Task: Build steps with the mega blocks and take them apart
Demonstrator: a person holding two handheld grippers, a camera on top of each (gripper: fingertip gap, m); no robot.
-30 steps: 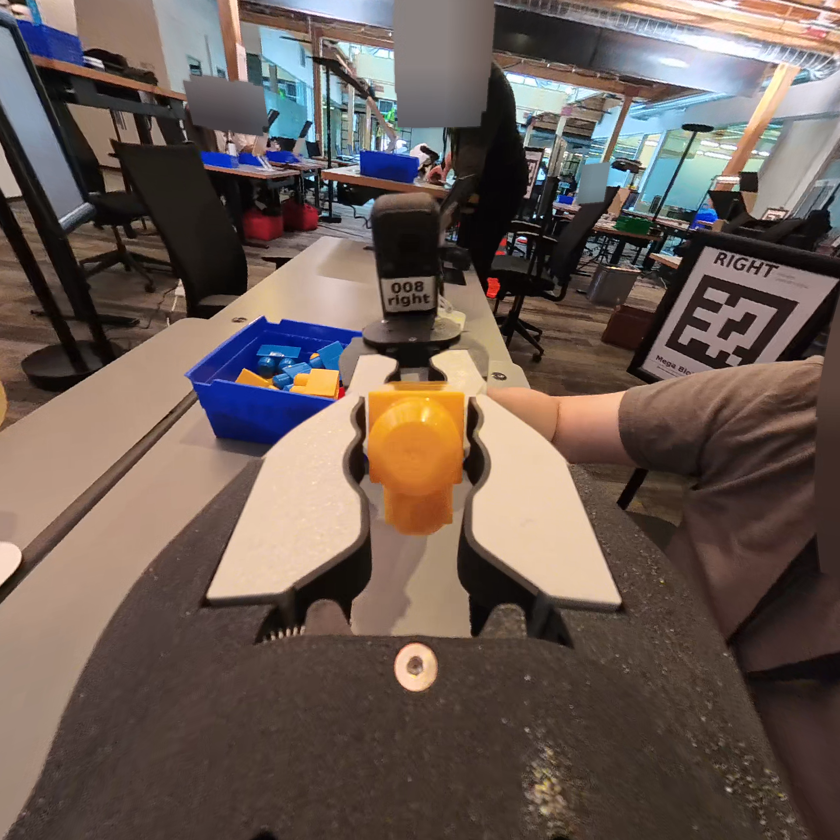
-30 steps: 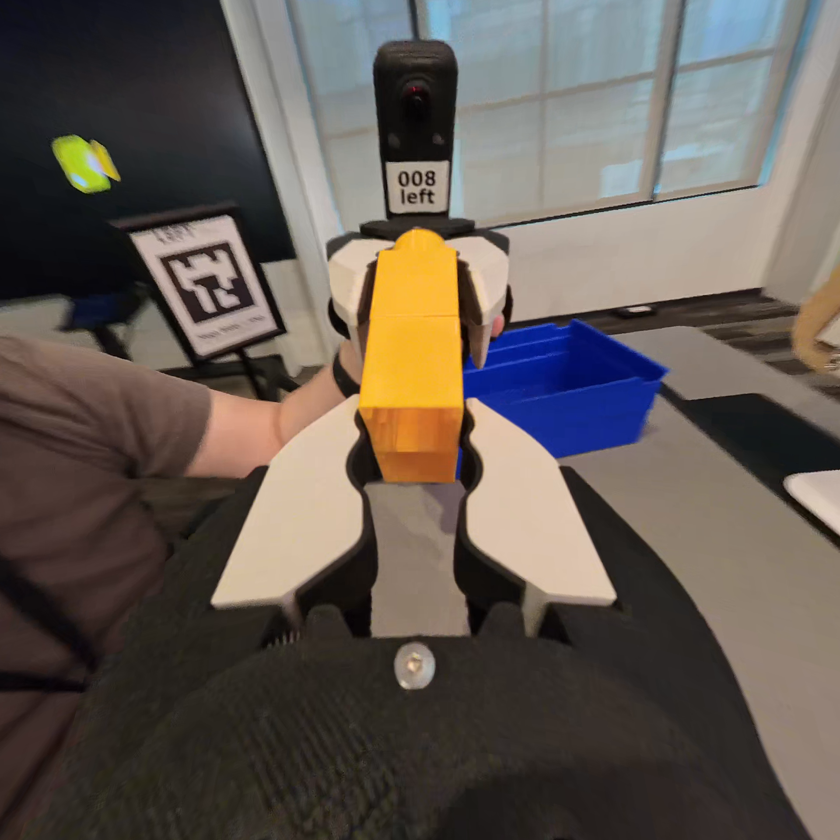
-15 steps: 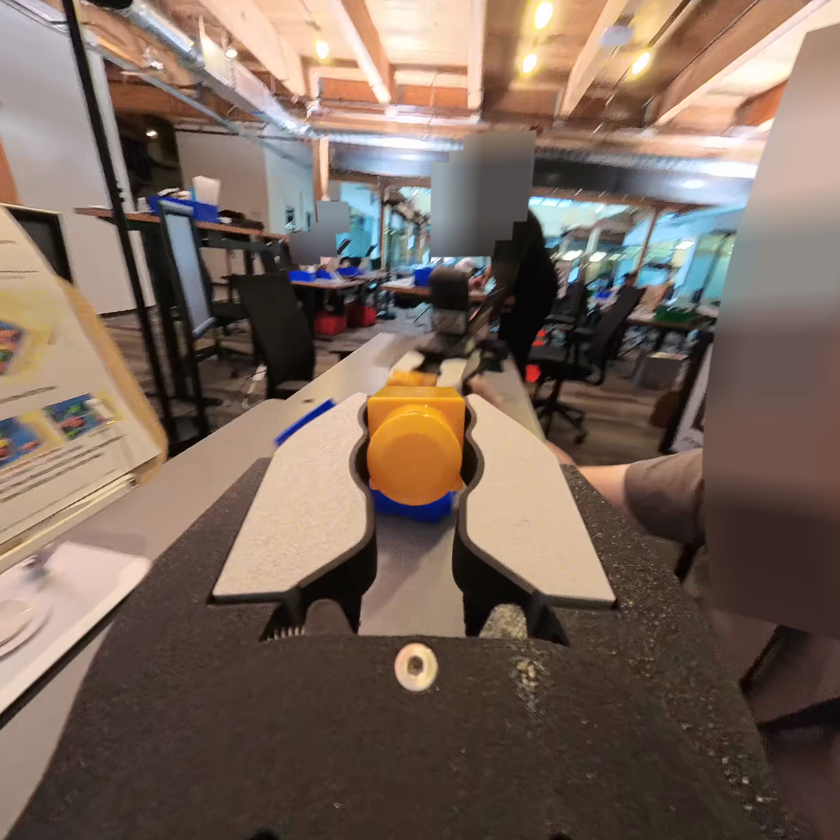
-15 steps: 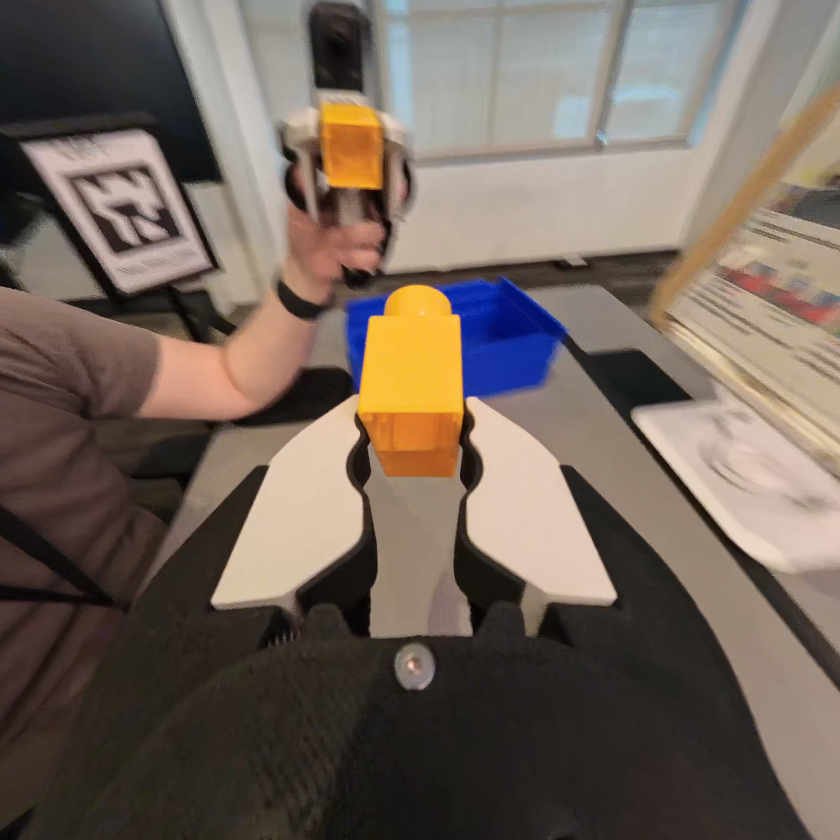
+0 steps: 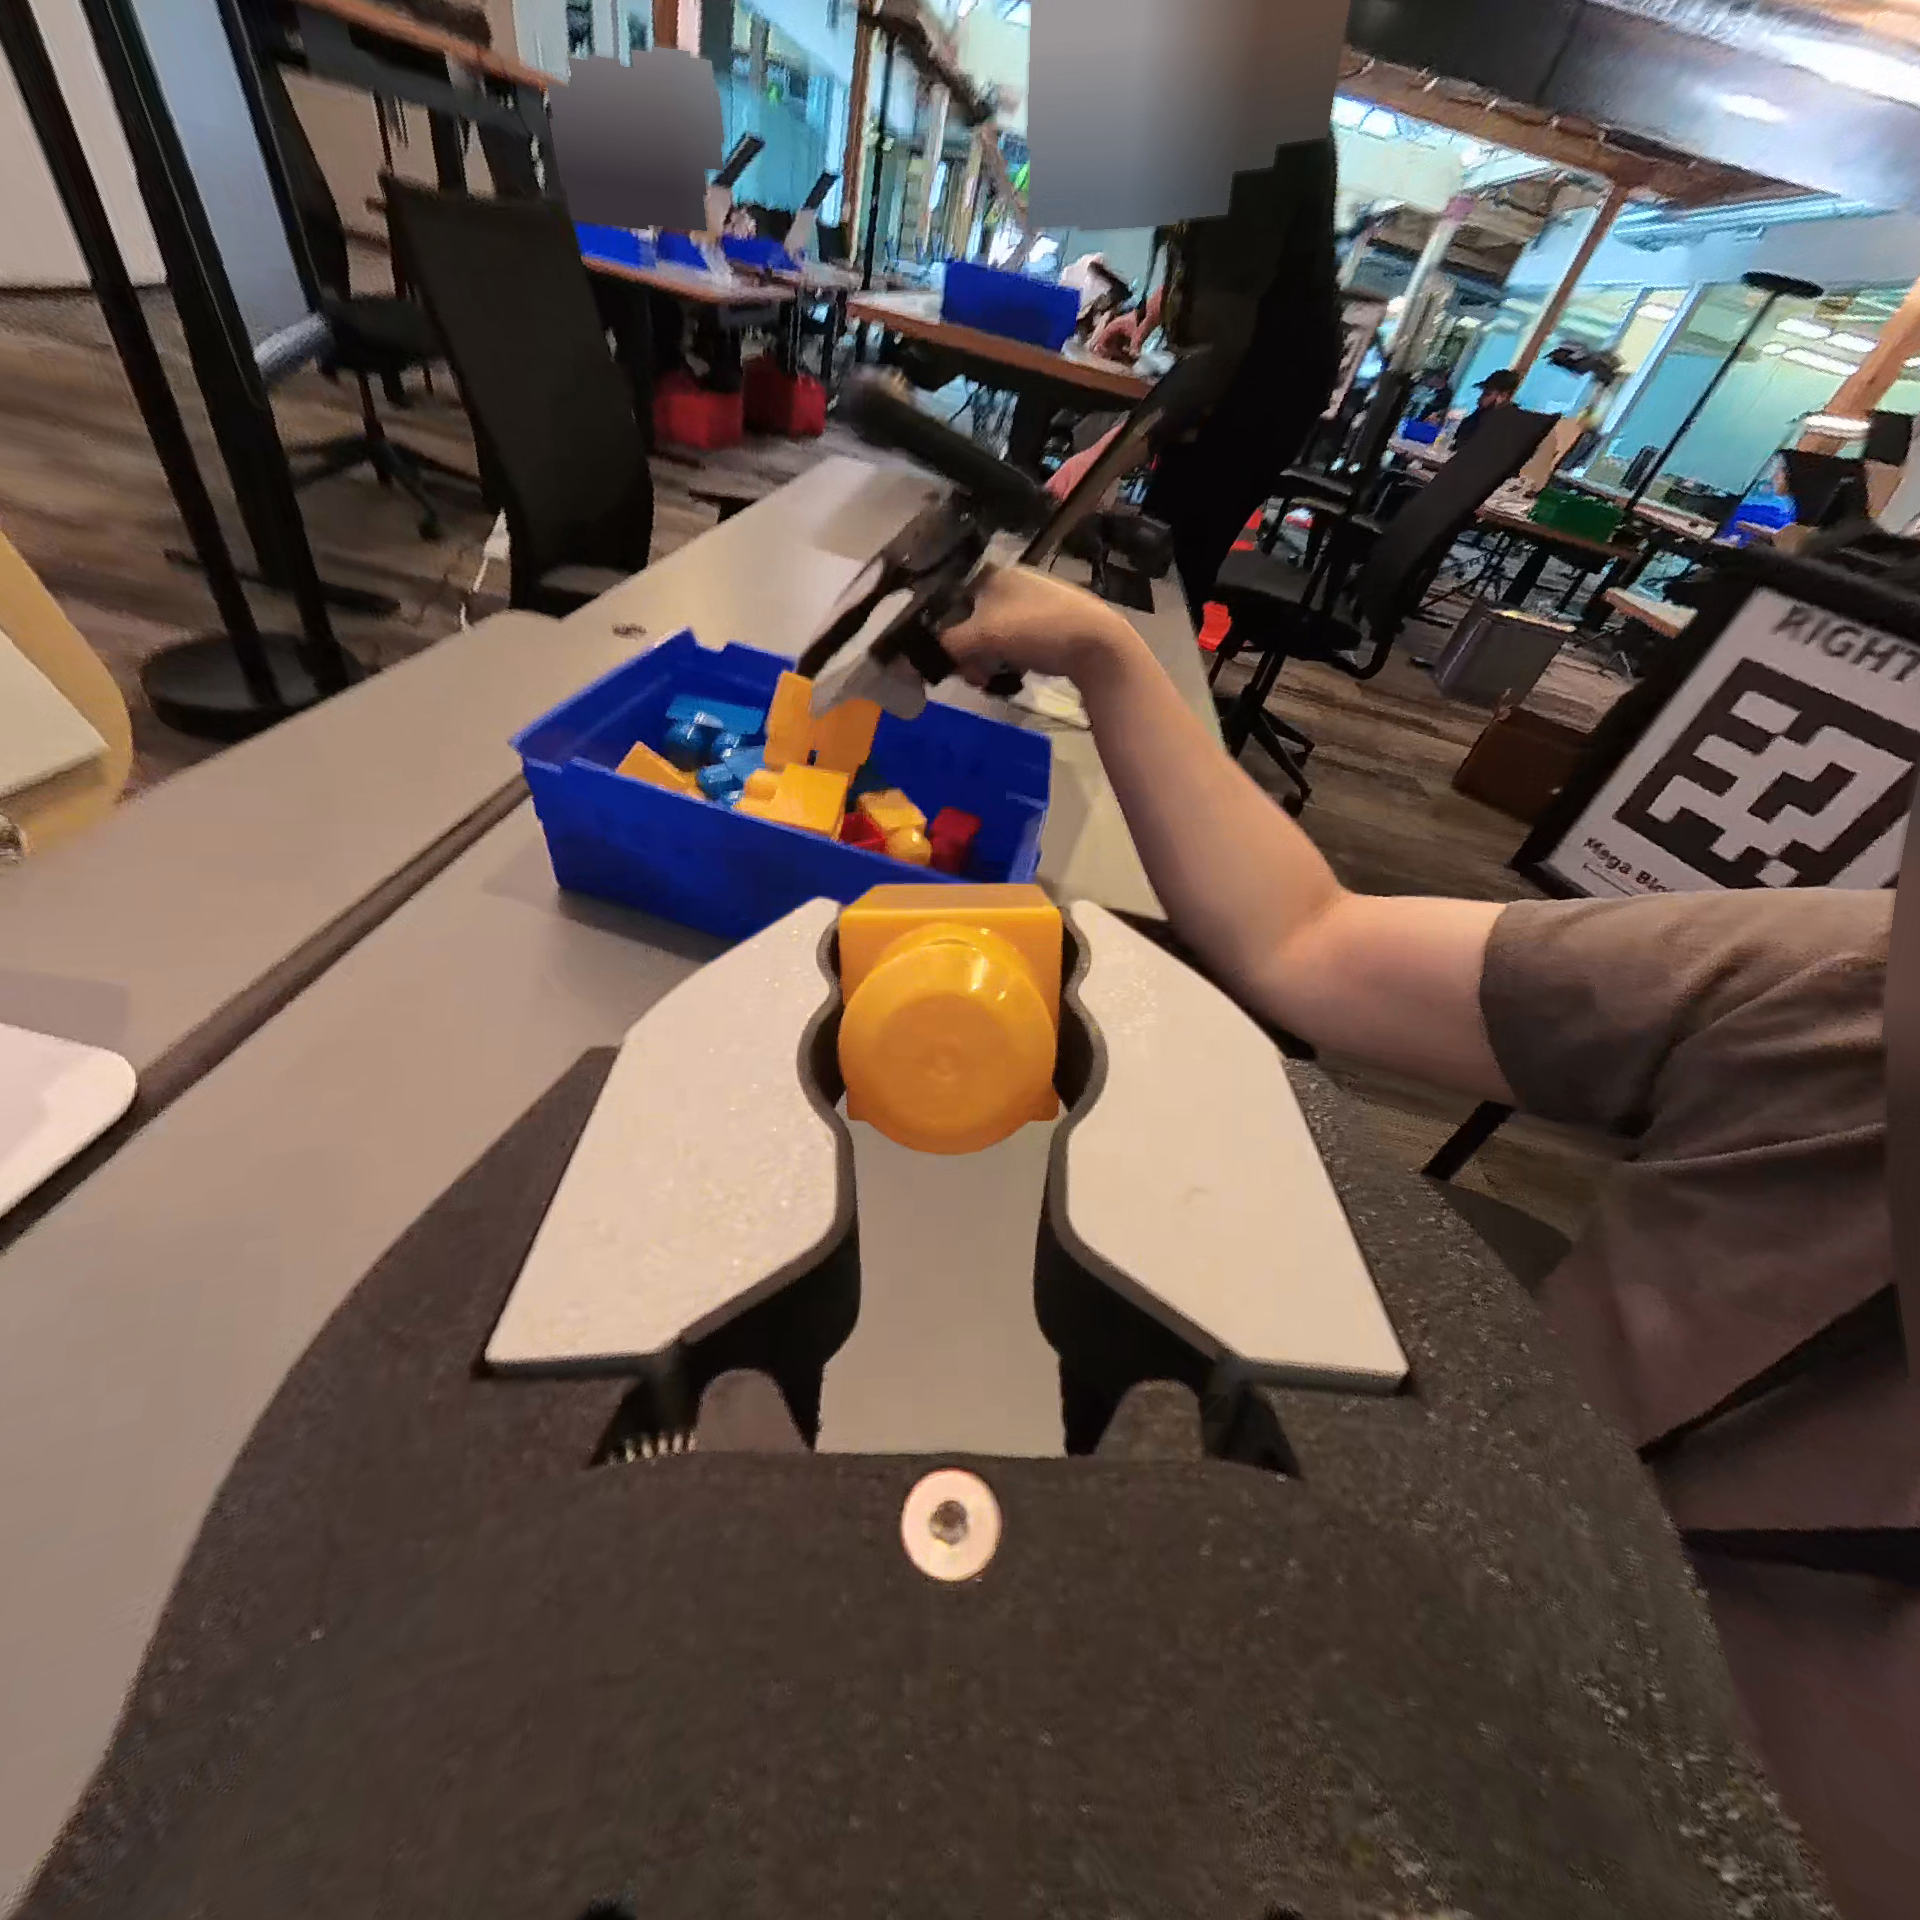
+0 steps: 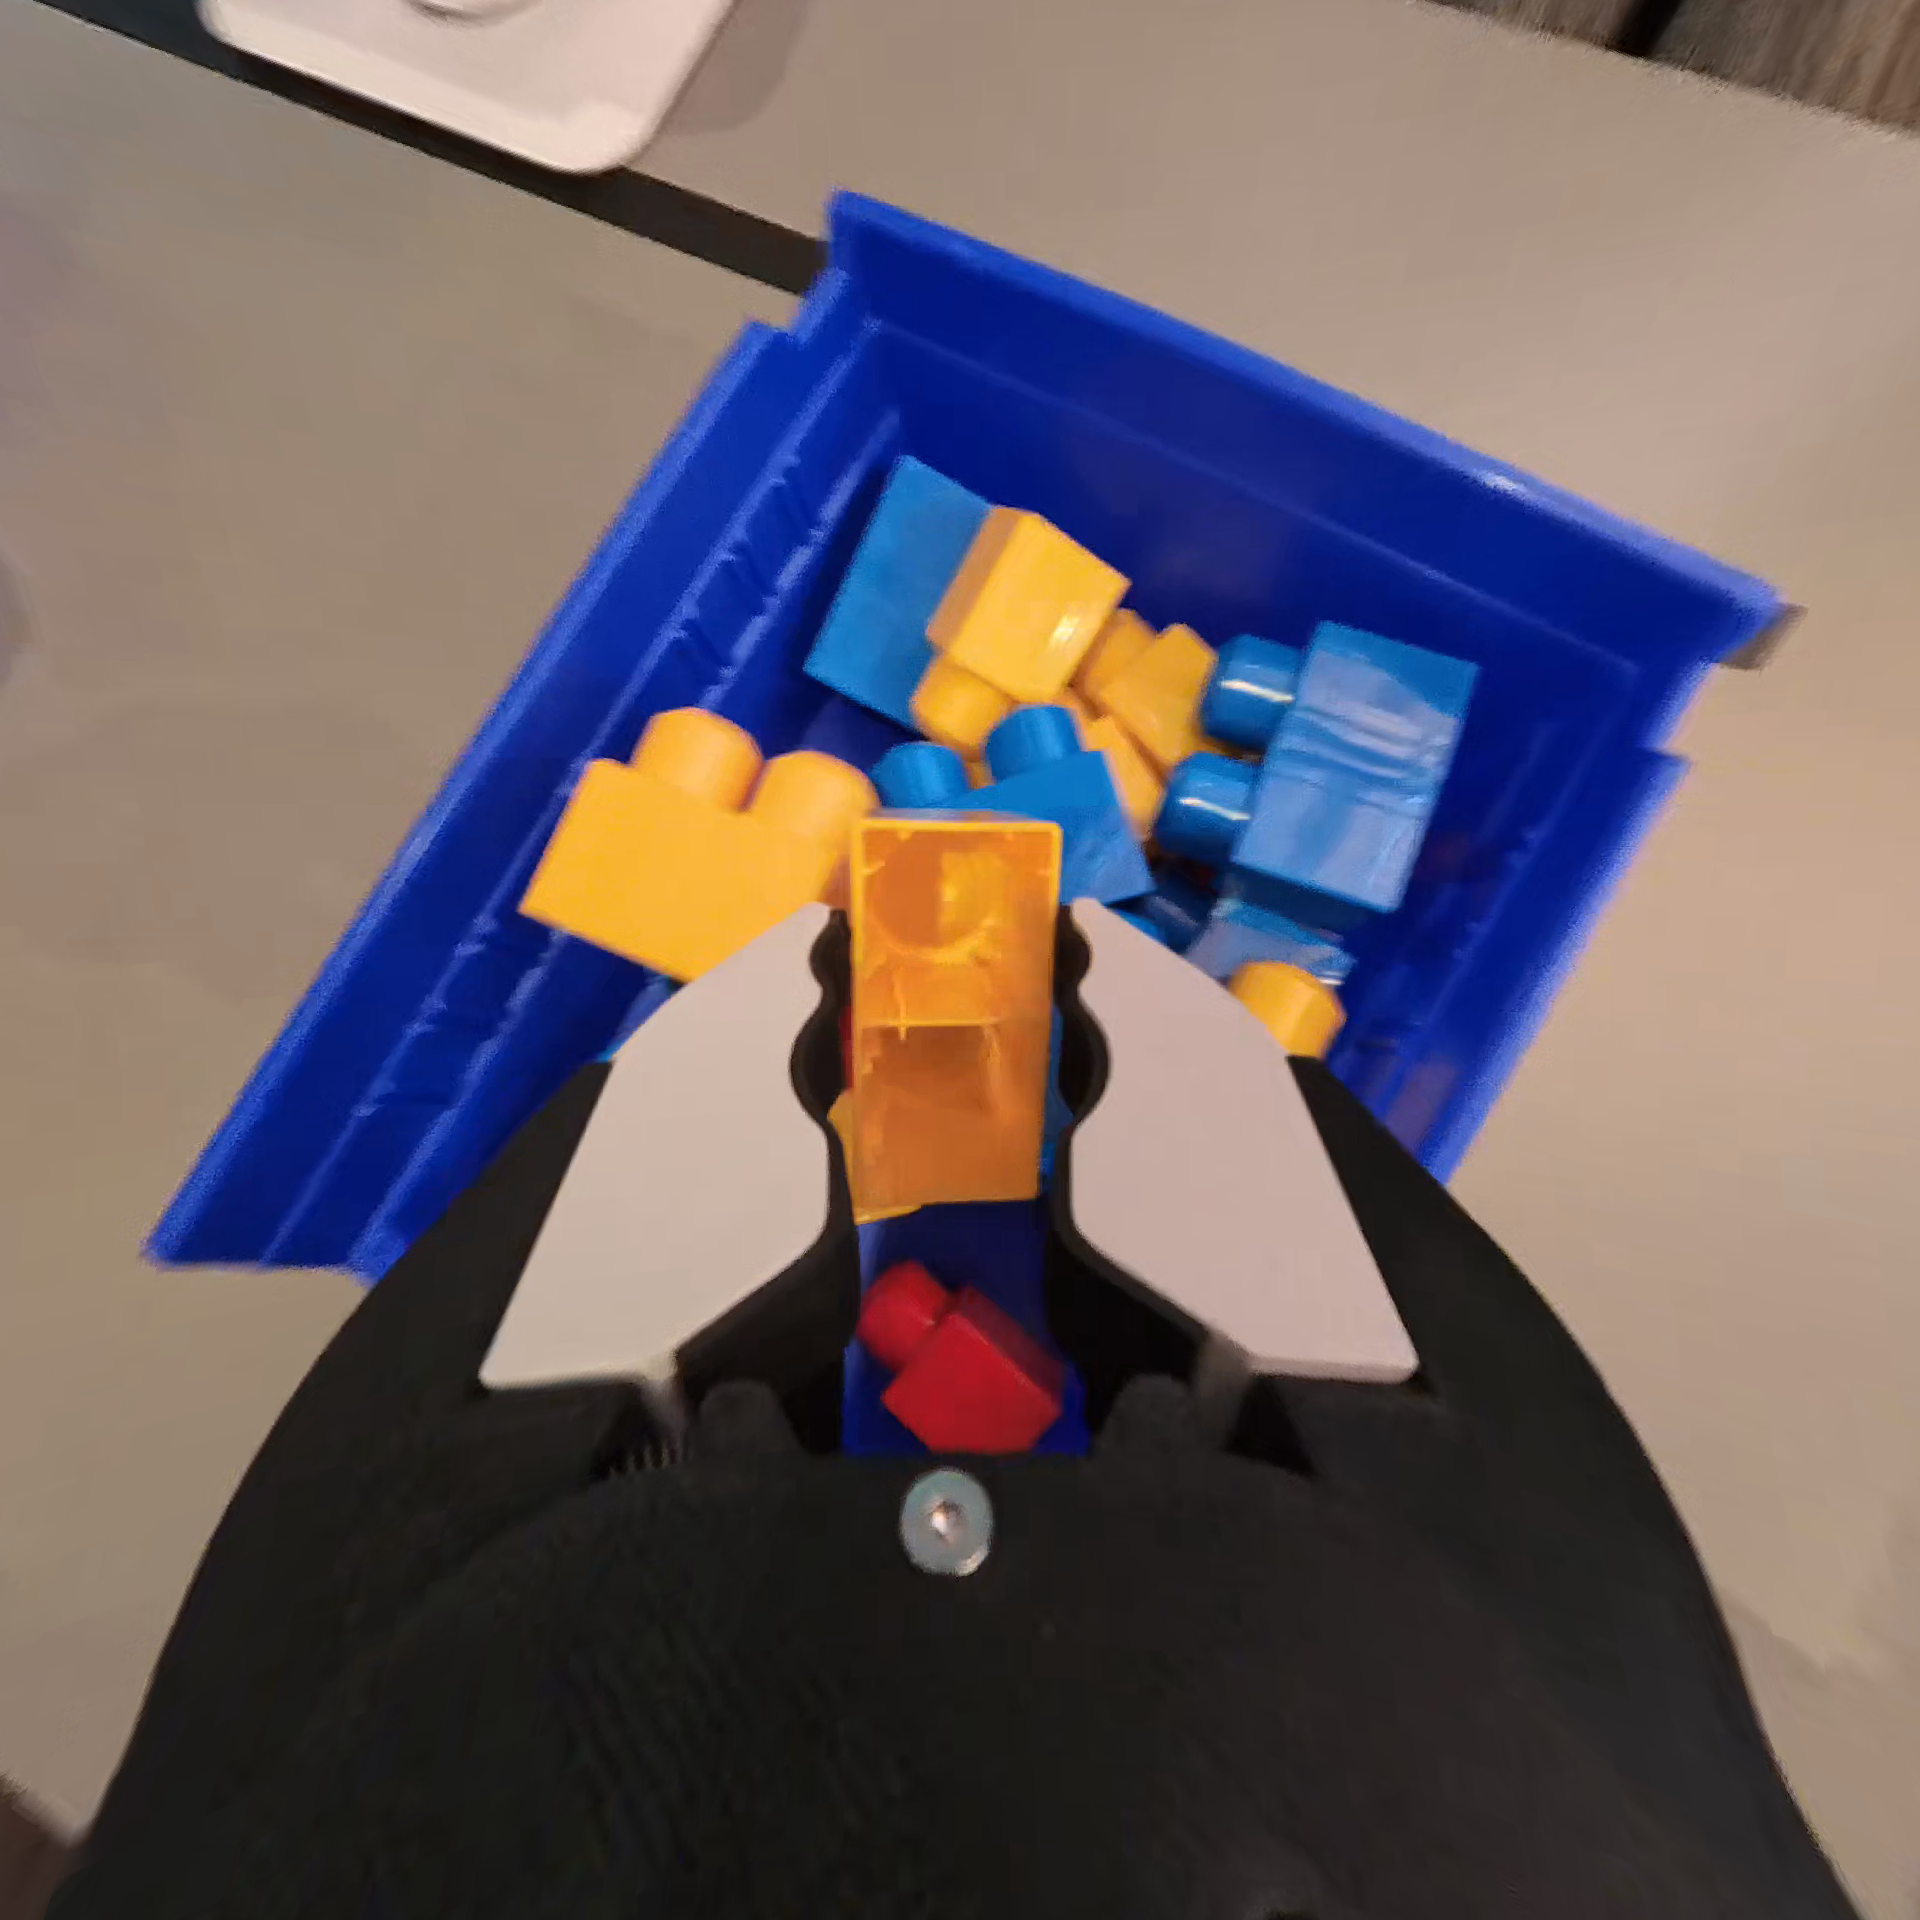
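Observation:
My left gripper (image 5: 951, 935) is shut on a yellow one-stud block (image 5: 948, 1013), stud toward the camera, held above the grey table. My right gripper (image 6: 951, 914) is shut on another yellow block (image 6: 948, 1029), hollow underside toward the camera, pointing down over the blue bin (image 6: 582, 935). The bin holds several loose yellow, blue and red blocks. In the left wrist view the right gripper (image 5: 847, 717) hangs tilted over the bin (image 5: 727, 873) with its yellow block (image 5: 821, 727) between the fingers.
A grey table (image 5: 312, 987) carries the bin near its right edge. A white stand base (image 6: 468, 62) lies beyond the bin. A black-and-white marker sign (image 5: 1766, 779) stands at the right. The person's arm (image 5: 1247, 883) reaches across toward the bin. The gap from one gripper's tips to the other's is roughly 40 cm.
The two joined yellow blocks were pulled apart, one in each gripper. The right gripper swung down over the bin; the left gripper lowered back toward the table.

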